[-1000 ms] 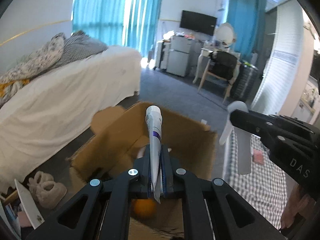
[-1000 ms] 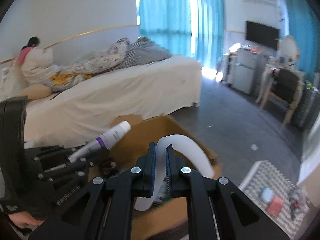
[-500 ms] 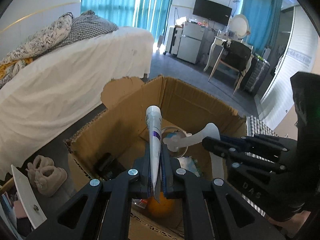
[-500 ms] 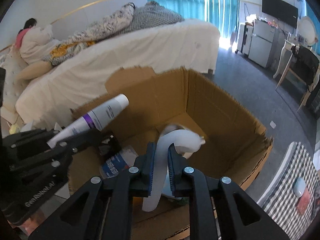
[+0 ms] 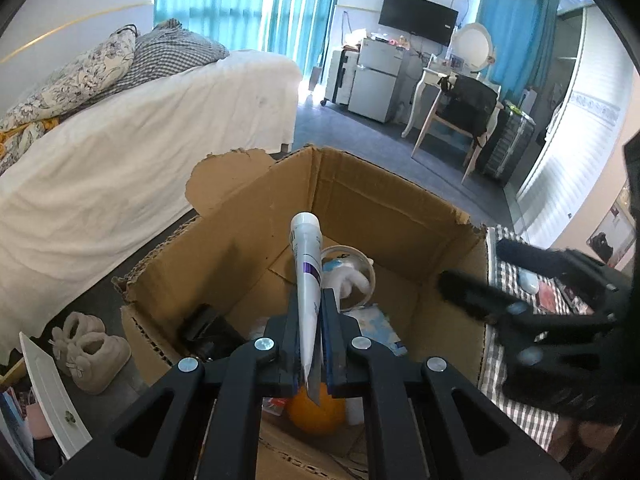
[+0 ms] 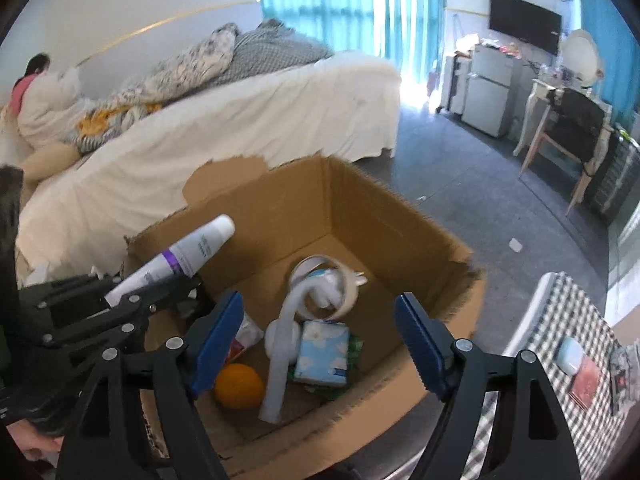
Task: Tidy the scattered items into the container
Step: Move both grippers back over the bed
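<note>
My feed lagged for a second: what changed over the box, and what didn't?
The right gripper has just opened, dropping the bent white tube into the cardboard box, where it lies beside the orange. Both grippers came down toward the box. The left gripper stays shut on the purple-banded tube.

Bed (image 5: 160, 128), TV (image 5: 418, 18), chair (image 5: 464, 116), slippers (image 5: 90, 350)

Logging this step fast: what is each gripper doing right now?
Left gripper: shut on the white tube, above the cardboard box.
Right gripper: open, jaws just opened, nothing between them; the white strip lies in the box.
</note>
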Motion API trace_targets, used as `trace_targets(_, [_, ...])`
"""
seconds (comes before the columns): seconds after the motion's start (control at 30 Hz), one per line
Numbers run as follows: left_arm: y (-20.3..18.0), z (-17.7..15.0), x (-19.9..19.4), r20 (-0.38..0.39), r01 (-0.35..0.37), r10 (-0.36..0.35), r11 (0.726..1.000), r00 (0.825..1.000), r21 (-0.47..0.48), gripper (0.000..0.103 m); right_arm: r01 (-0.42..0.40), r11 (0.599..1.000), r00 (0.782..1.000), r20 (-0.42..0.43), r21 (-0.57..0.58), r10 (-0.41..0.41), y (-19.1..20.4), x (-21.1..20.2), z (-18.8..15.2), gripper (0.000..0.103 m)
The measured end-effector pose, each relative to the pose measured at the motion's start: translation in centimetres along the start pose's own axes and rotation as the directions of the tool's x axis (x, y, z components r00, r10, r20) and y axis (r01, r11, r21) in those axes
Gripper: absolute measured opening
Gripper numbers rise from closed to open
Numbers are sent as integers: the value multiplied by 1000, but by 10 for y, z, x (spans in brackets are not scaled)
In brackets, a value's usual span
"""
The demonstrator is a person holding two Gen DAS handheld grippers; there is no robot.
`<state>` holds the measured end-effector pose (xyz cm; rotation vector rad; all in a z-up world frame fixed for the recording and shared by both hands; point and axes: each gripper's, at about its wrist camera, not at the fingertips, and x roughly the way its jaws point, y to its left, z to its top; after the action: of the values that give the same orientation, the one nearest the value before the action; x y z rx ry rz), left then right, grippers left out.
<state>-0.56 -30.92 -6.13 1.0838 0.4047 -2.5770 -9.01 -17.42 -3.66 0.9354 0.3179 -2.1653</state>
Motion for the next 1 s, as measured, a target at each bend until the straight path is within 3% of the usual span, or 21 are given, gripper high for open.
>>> trace_targets(0.1, [-3,-1,2,-6,0,0,1000,1000,0,9,18,999,1000,23,45,-19,-16,-15,-4,80])
trace_targets(0.23, [-8,-2,3,-10,2,-2,1000,1000,-1,21,42,994,998,36,98,-46,-37,-25,-9,80])
trace_targets(0.43, [-30,-3,-3,-9,8,-8,1000,1000,28,23,78,980,995,49,181,-89,-76,-45,-23,80])
trace_targets(0.5, [-42,-1,-7,1,25,-25,999,1000,41,36,101,972,992,52,212,-115,-94,-55,-30,81])
trace_targets(0.57, [-60,3,-14,22,51,-52,997,998,60,60,128,961,987,60,246,-147,-113,-68,-38,87])
trace_targets(0.77, [-134,8,-24,60,118,-128,982,990,148,96,229,905,962,61,358,-267,-179,-115,-69,94])
trace_targets(0.87, [-181,7,-23,61,134,-150,968,987,211,103,261,871,949,52,416,-310,-211,-137,-87,96])
trace_targets(1.0, [-243,1,-16,46,176,-197,943,979,282,103,312,823,928,35,474,-372,-247,-165,-113,96])
